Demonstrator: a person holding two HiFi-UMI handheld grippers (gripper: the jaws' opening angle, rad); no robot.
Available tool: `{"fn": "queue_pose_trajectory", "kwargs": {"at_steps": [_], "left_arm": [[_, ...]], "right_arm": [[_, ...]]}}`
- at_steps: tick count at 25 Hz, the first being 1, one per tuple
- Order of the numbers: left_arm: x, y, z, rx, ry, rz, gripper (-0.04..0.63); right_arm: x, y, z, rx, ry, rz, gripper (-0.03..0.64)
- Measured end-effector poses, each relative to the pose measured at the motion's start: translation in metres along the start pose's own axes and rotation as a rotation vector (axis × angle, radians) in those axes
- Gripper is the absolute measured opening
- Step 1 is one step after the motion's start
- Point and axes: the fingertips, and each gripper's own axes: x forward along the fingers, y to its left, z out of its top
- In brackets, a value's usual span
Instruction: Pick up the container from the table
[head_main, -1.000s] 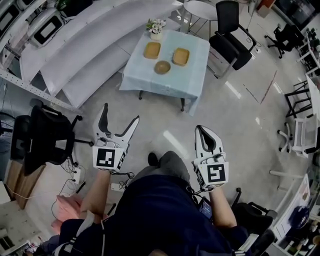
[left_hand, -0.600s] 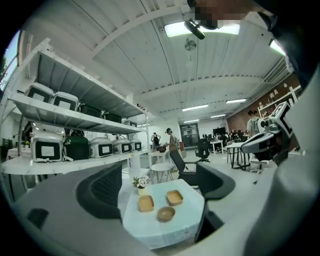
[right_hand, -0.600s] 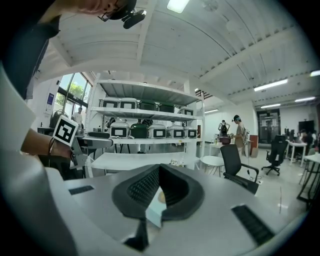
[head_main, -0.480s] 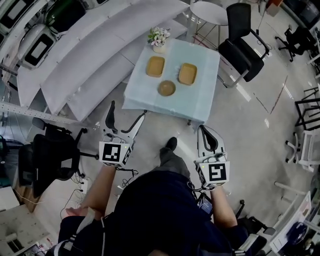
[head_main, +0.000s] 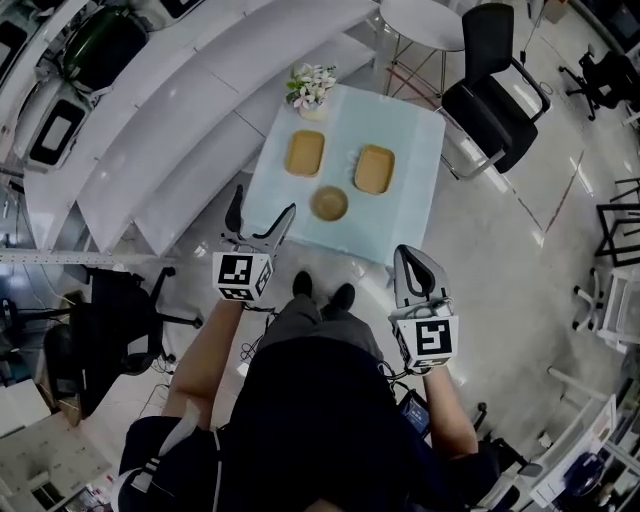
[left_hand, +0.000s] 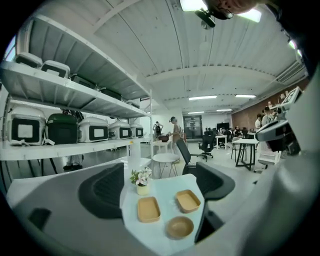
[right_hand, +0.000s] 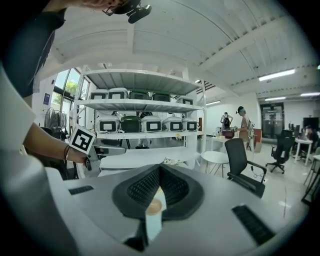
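A small table under a light blue cloth (head_main: 410, 215) bears two tan rectangular containers (head_main: 304, 153) (head_main: 374, 169), a round tan bowl (head_main: 329, 204) and a flower pot (head_main: 311, 87). My left gripper (head_main: 262, 206) is open and hovers at the table's near left edge, nothing between its fingers. In the left gripper view the containers (left_hand: 148, 209) (left_hand: 188, 200) and the bowl (left_hand: 179, 227) lie ahead between the open pads (left_hand: 104, 190). My right gripper (head_main: 413, 258) is shut and empty, just off the table's near right corner. In the right gripper view its jaws (right_hand: 159, 186) leave only a slit.
White shelving (head_main: 170, 120) with appliances runs along the table's left side. A black office chair (head_main: 490, 100) and a round white table (head_main: 420, 18) stand beyond the table. Another black chair (head_main: 105, 310) is at my left. The person's feet (head_main: 320, 293) are near the table's edge.
The person has walked forward, so the table is much nearer. Both grippers have come up to its near edge, with the left still open and the right still shut.
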Motion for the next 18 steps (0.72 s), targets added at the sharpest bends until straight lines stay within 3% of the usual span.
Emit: {"fn": "queue_pose_trajectory", "kwargs": {"at_steps": [12,18], "left_arm": [[0.134,0.041,-0.121,-0.048,0.219,-0.116,0.446],[0.175,0.055,-0.164,-0.068,0.294,-0.128,0.419]], "right_arm": [[0.057,-0.006,-0.011,0.031,0.06,-0.08,-0.002],[0.076,-0.014,-0.018,0.042,0.084,-0.096,-0.002]]}}
